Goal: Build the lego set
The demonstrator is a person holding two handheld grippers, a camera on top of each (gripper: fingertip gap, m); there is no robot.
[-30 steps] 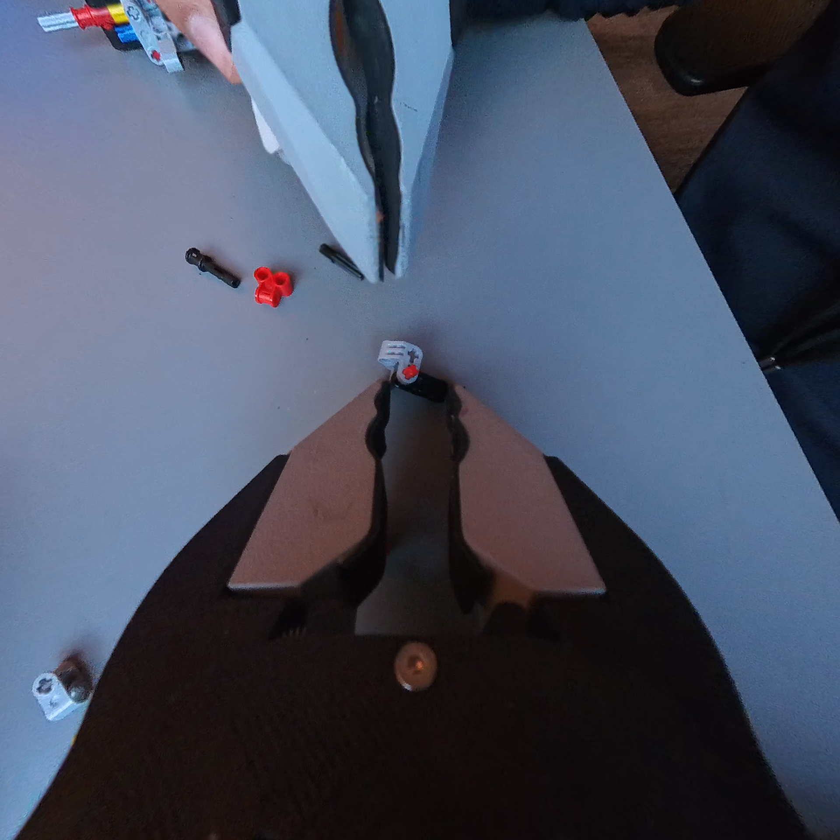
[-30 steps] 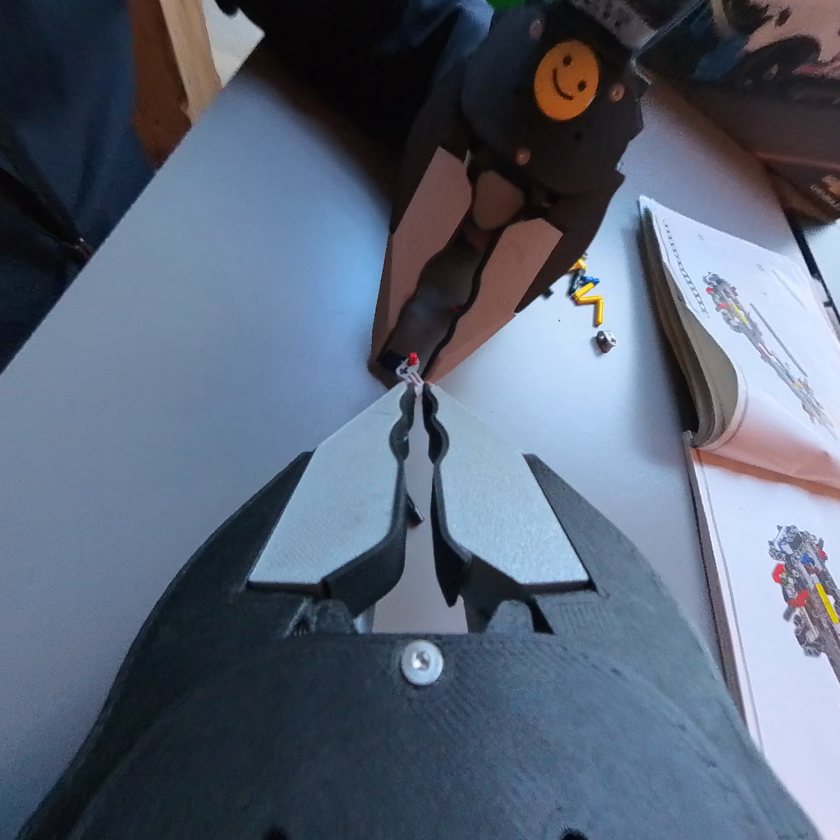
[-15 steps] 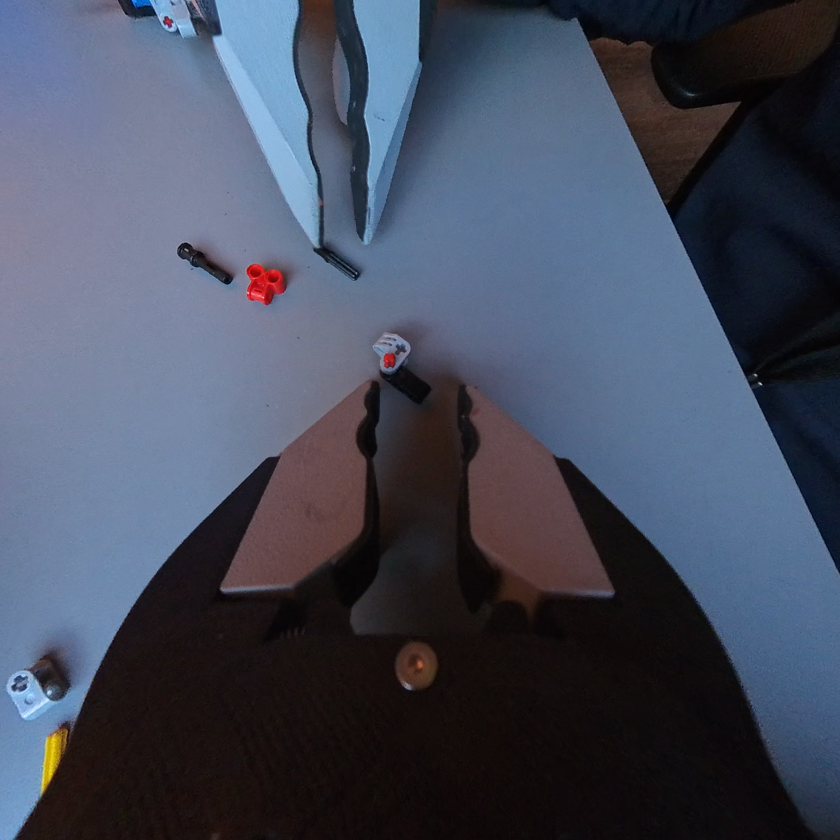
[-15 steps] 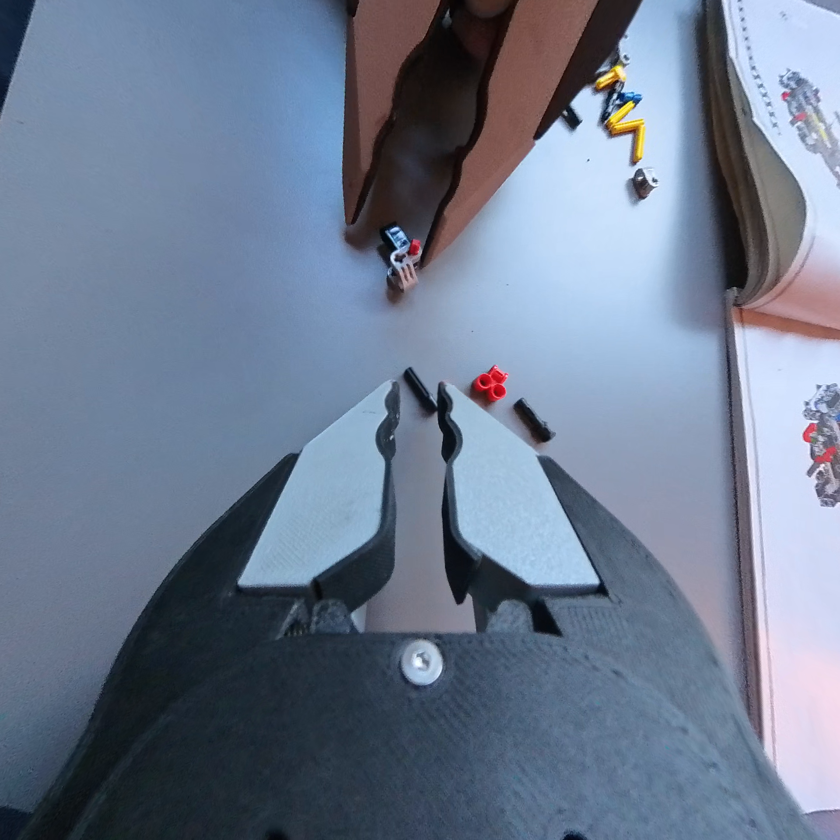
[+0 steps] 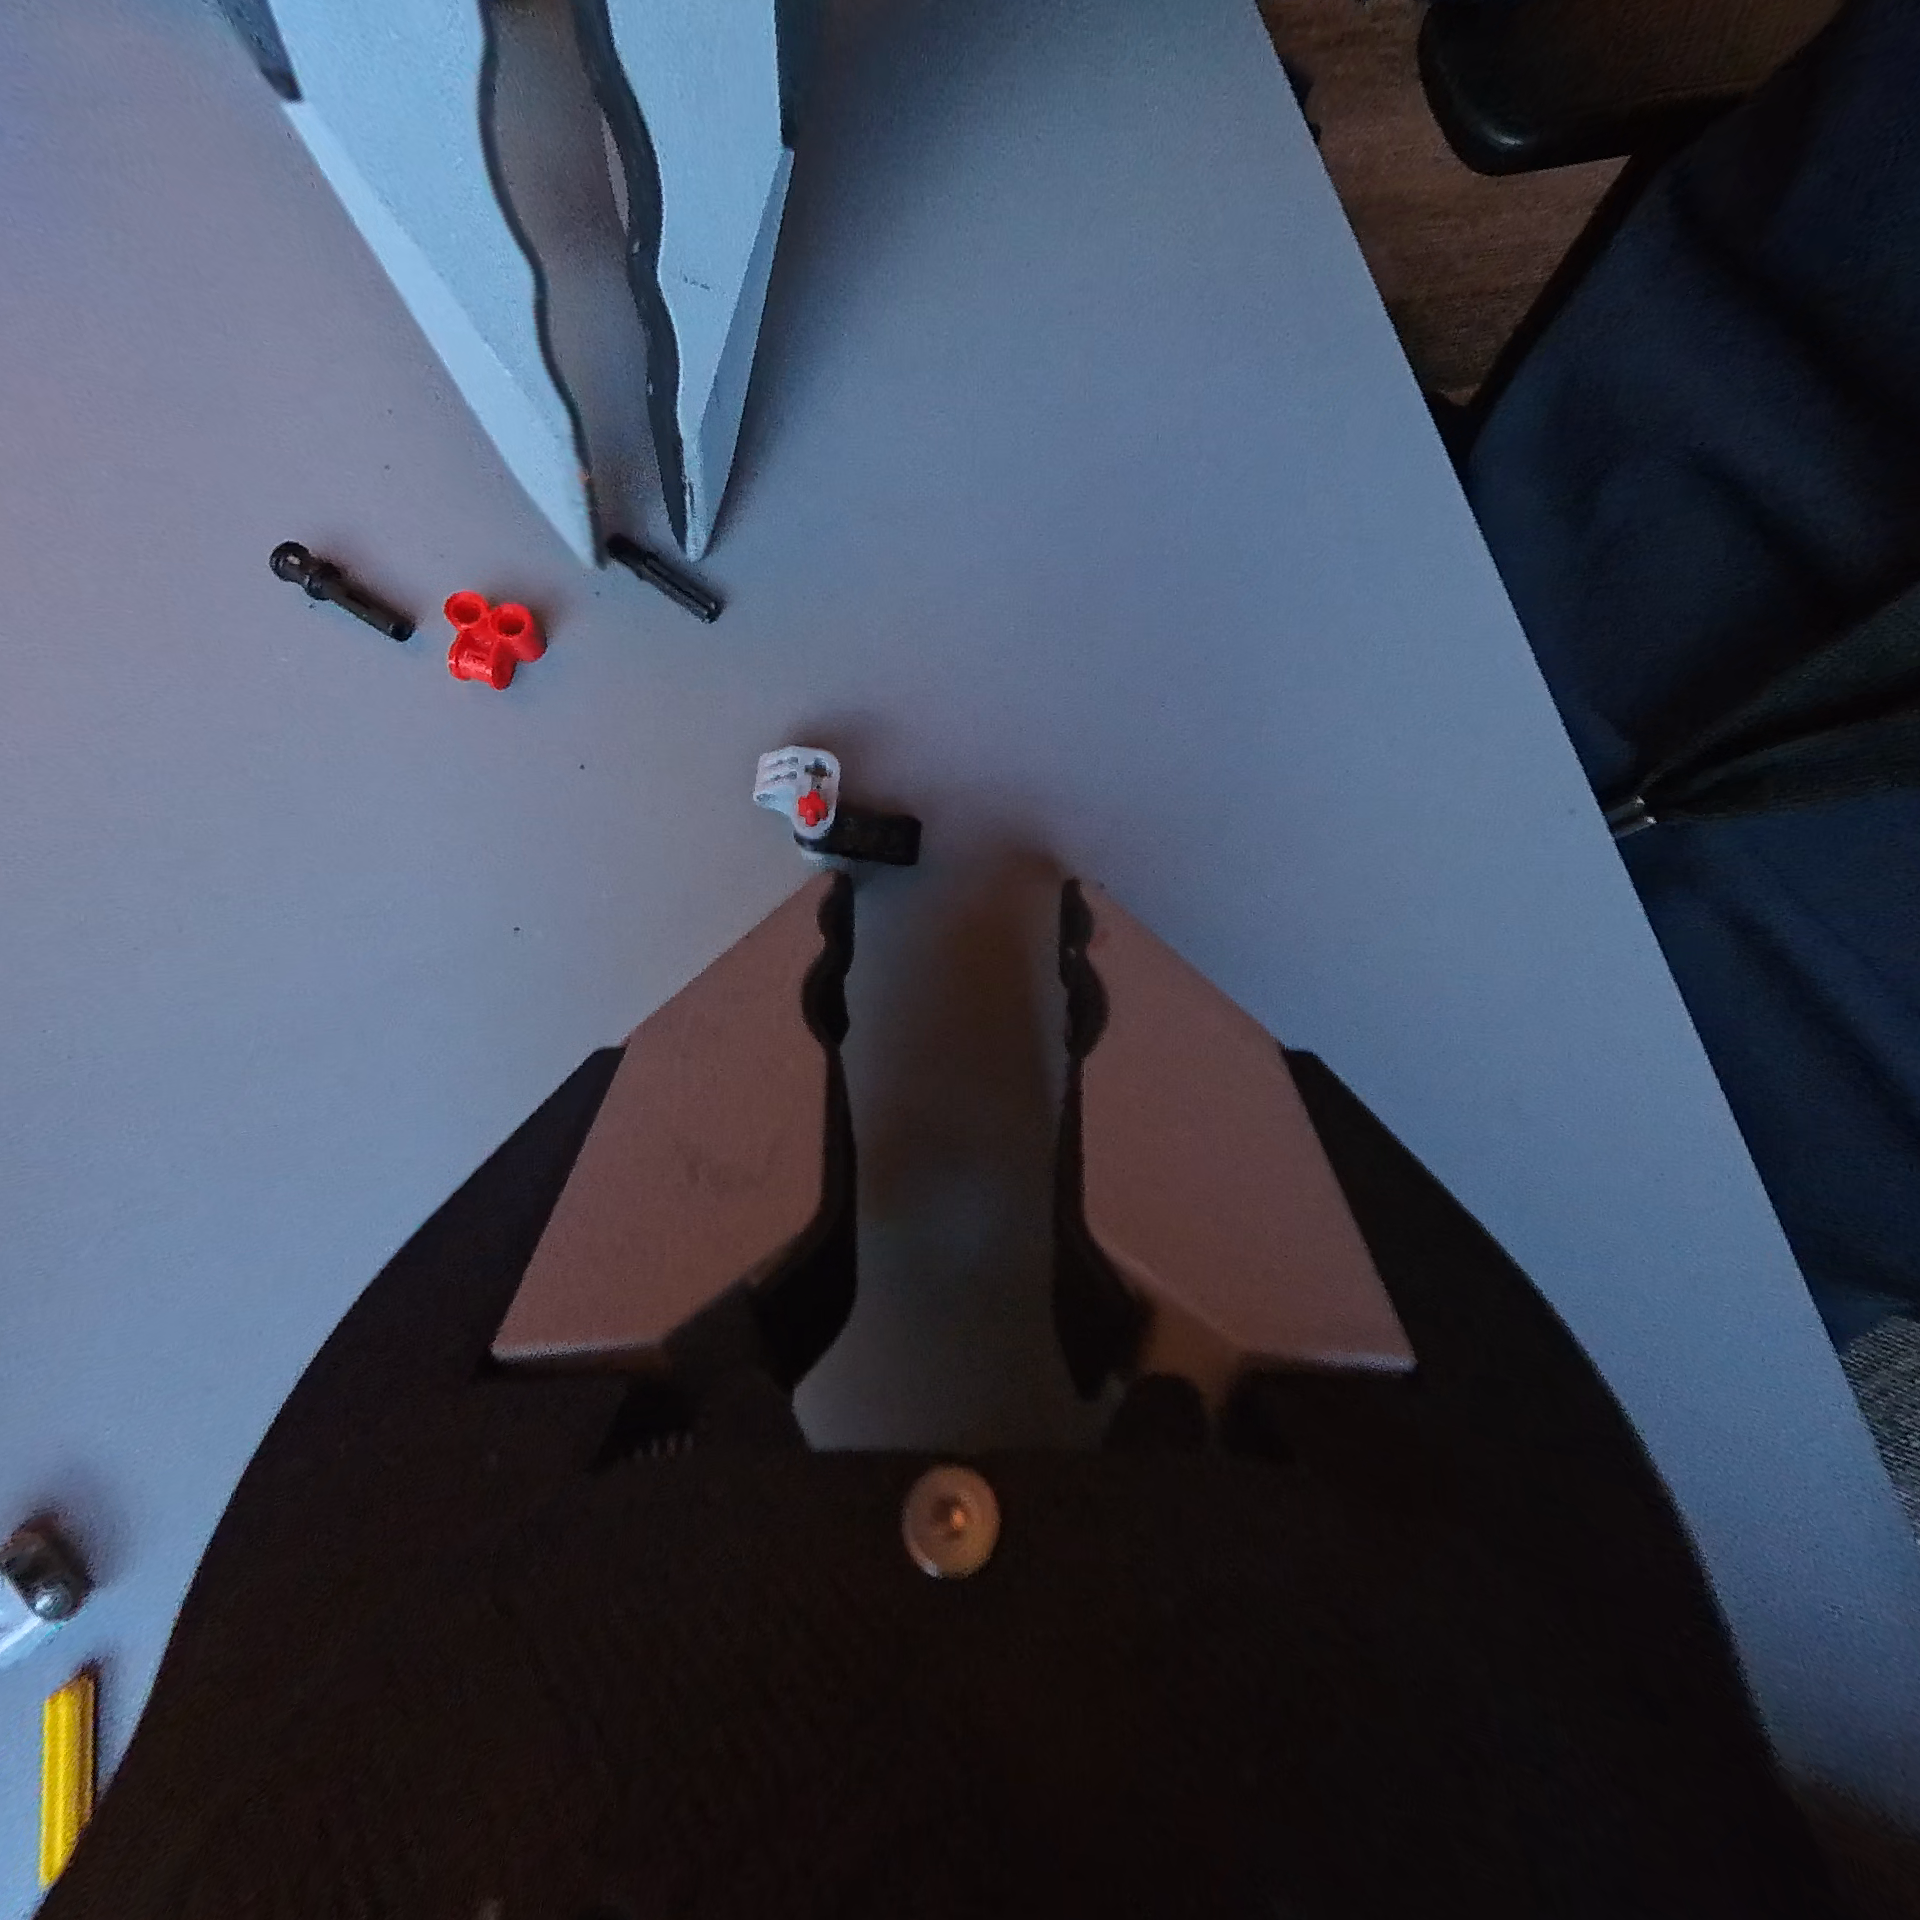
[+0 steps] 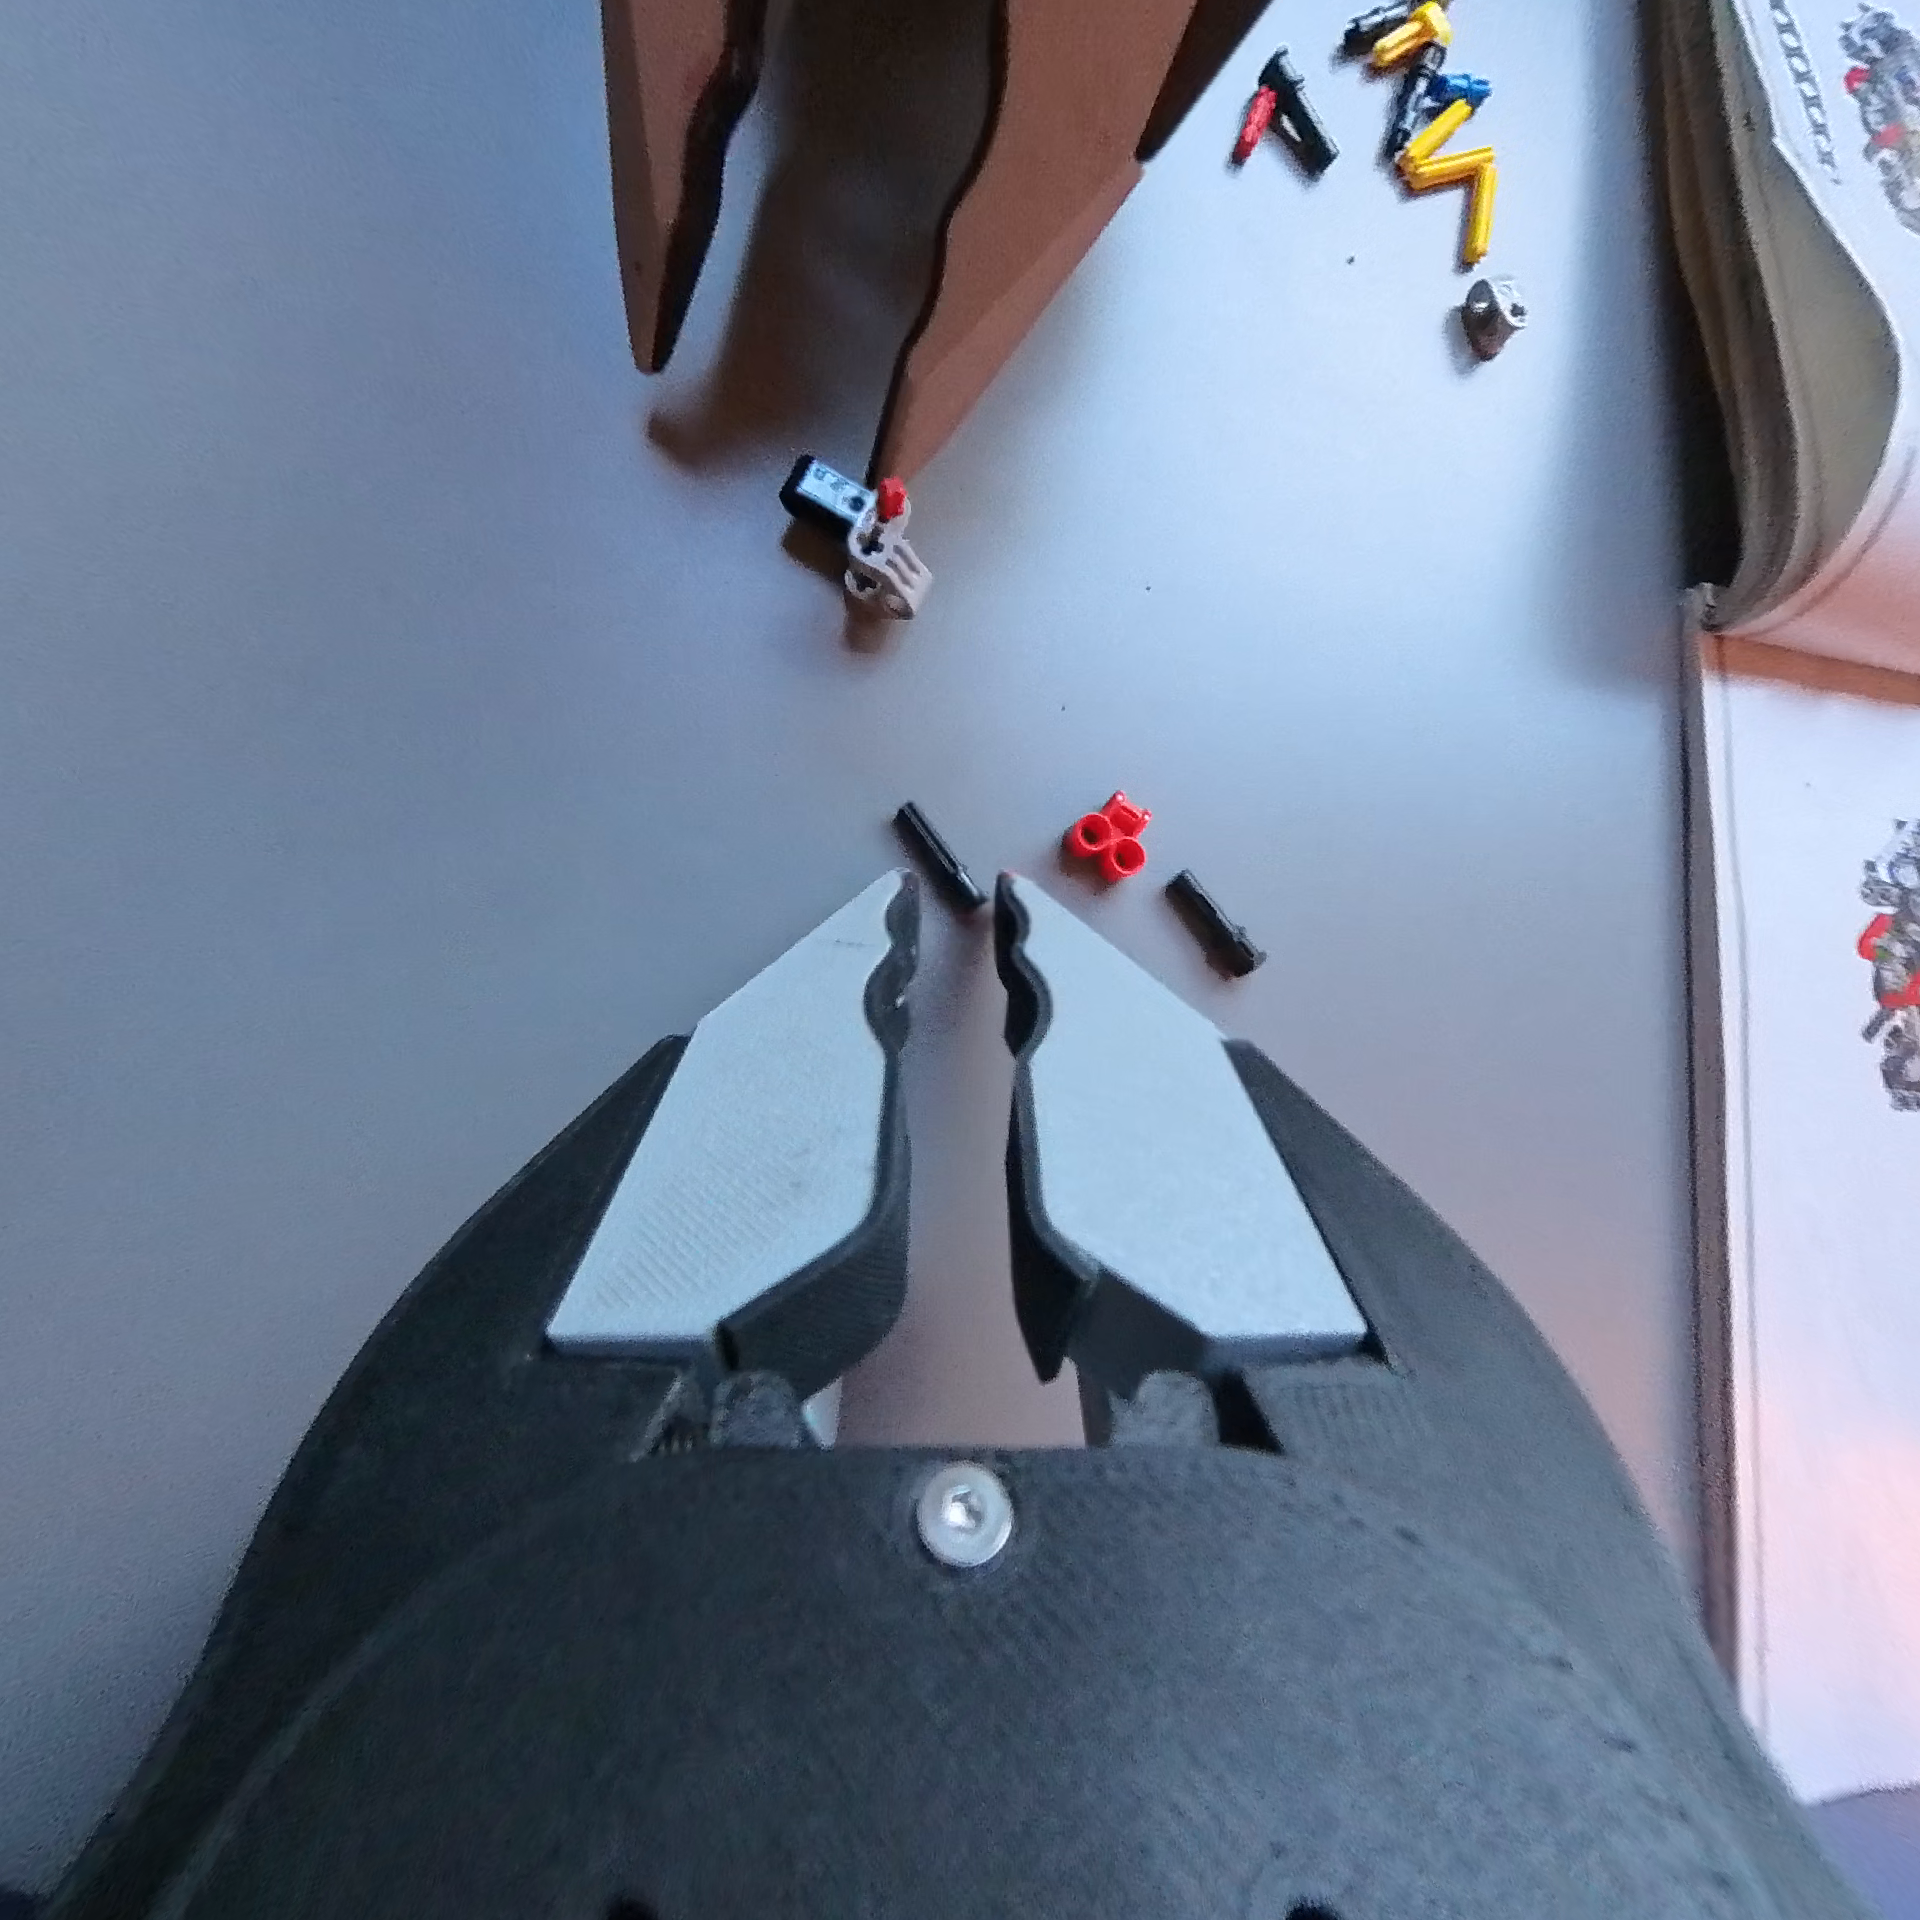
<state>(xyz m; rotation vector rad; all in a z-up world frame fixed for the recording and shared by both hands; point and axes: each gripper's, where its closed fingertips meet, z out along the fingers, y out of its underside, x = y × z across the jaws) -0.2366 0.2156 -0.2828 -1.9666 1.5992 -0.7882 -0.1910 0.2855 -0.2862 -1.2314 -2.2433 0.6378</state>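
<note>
On the far left of the grey table (image 5: 1039,416), seen from the left wrist, a yellow rod (image 5: 64,1766) and a small grey block (image 5: 36,1574) sit at the frame's edge, well clear of the action. Moving in, a black pin with a knobbed end (image 5: 338,590) lies just beside a red connector (image 5: 490,636), both untouched. Next, the right gripper (image 5: 649,540) comes down from the top with its pale fingers (image 5: 727,312) slightly parted, tips straddling the near end of a short black pin (image 5: 665,578). From its own camera the right gripper (image 6: 956,894) shows a narrow gap with that short black pin (image 6: 938,854) angled into the mouth; no squeeze is visible, so nothing is gripped there yet.

Centre stage, a small assembly of white, red and black pieces (image 5: 826,805) rests on the table. The left gripper (image 5: 951,894) has its brown fingers (image 5: 727,1091) spread wide, empty, the assembly lying just ahead of its left tip and apart from both pads.

Further right there is only the table edge and a dark chair (image 5: 1714,520).

My read: the assembly is put down and free, the loose pins and connector lie unjoined, and the short pin looks lined up but not picked.
</note>
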